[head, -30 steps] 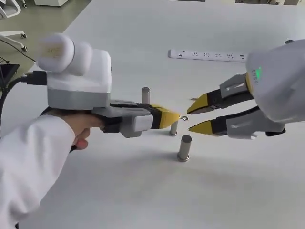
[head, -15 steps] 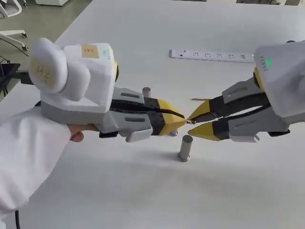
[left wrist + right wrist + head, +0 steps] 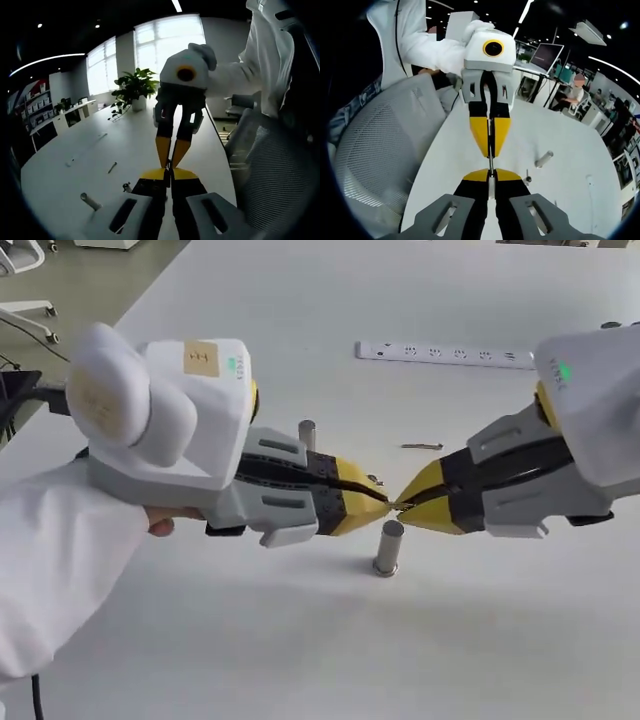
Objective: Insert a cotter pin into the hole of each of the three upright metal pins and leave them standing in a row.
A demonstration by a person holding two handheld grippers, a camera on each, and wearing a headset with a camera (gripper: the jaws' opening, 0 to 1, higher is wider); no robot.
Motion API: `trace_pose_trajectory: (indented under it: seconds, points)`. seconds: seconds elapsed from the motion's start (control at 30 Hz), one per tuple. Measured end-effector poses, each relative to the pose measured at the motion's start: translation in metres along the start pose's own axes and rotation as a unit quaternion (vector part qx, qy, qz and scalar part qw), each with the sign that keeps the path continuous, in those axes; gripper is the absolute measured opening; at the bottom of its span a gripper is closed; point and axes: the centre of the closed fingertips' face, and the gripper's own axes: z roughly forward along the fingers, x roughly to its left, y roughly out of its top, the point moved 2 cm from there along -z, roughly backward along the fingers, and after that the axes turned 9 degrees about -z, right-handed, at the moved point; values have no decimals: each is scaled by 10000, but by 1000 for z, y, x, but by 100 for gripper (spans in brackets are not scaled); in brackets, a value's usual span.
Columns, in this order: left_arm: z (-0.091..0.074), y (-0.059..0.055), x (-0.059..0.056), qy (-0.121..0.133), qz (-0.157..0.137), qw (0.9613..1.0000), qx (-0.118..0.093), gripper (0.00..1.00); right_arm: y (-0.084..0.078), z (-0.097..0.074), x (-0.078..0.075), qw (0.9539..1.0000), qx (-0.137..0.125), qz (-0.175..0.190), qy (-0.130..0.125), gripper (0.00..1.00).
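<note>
Left tool [image 3: 383,502] and right tool [image 3: 405,506] meet tip to tip above the worktop [image 3: 300,640], both clenched on one cotter pin [image 3: 491,162] (a hand-over, it seems); next it needs aligning with the hole of an upright metal pin [image 3: 388,546].

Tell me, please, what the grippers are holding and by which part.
A cotter pin: the left gripper pinches one end, the right gripper the other. Which end is looped cannot be told.

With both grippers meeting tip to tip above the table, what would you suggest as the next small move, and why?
Probably open the left gripper. Both it and the right gripper look shut on the same cotter pin, tip to tip, so one must release before it goes into a metal pin.
</note>
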Motion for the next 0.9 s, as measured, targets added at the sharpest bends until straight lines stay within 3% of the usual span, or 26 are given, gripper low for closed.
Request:
trace_pose_trajectory:
  seconds: [0.23,0.47,0.67,0.8,0.9]
  points:
    - [4,-1,-3,-64,-5,9999,87,1,-4,-1,4,9999,63,102,51,0]
    - [9,2,-3,-101,-114,9999,-12,3,-6,-6,6,9996,15,281,-47,0]
    - [19,-2,4,68,-117,9999,16,21,-24,-10,-1,9979,166,536,-309,0]
    - [26,-13,13,368,-121,9992,57,30,-40,-14,-4,9954,287,772,-480,0]
    - [34,-23,17,453,-349,9984,0,33,-50,-14,-1,9933,396,937,-542,0]
